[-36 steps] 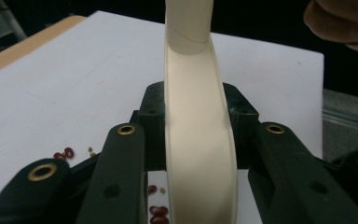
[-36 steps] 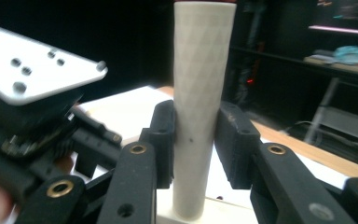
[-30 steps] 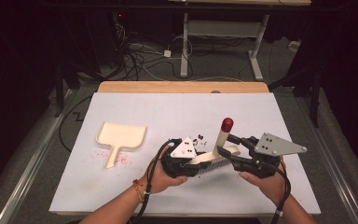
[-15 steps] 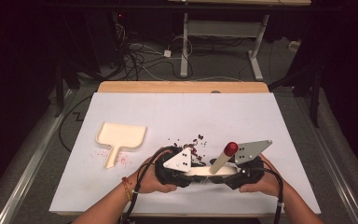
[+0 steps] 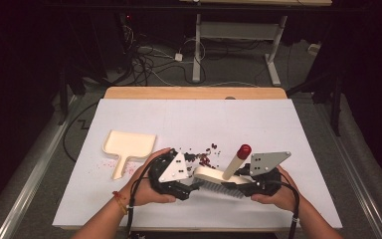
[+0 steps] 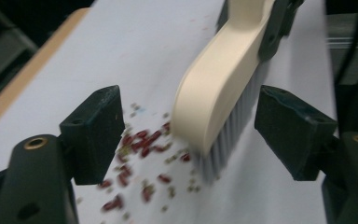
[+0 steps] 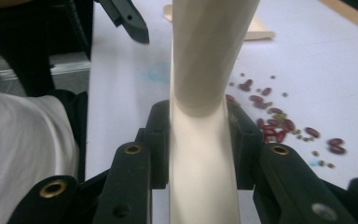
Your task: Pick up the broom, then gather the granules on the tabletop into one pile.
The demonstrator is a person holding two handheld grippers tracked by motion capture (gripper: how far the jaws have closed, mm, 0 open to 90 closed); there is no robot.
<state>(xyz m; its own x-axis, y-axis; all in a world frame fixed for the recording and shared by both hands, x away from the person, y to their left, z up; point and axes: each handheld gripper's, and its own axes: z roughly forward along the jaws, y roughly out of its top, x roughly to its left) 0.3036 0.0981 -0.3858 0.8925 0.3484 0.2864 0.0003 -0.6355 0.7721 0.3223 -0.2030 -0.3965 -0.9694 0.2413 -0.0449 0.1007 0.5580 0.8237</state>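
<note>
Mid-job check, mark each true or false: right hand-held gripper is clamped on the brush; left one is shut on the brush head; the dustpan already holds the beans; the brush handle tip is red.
1. The right hand-held gripper is clamped on the brush: true.
2. The left hand-held gripper is shut on the brush head: false, its jaws stand open around it.
3. The dustpan holds the beans: false, they lie on the table.
4. The handle tip is red: true.

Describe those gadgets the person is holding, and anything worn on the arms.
Both the left gripper and right gripper are black, each with blocky jaws, brass-coloured rivets, a grey three-cornered plate with dots and a trailing black cable. The forearms are bare; a red-and-yellow wristband circles the left wrist.
</note>
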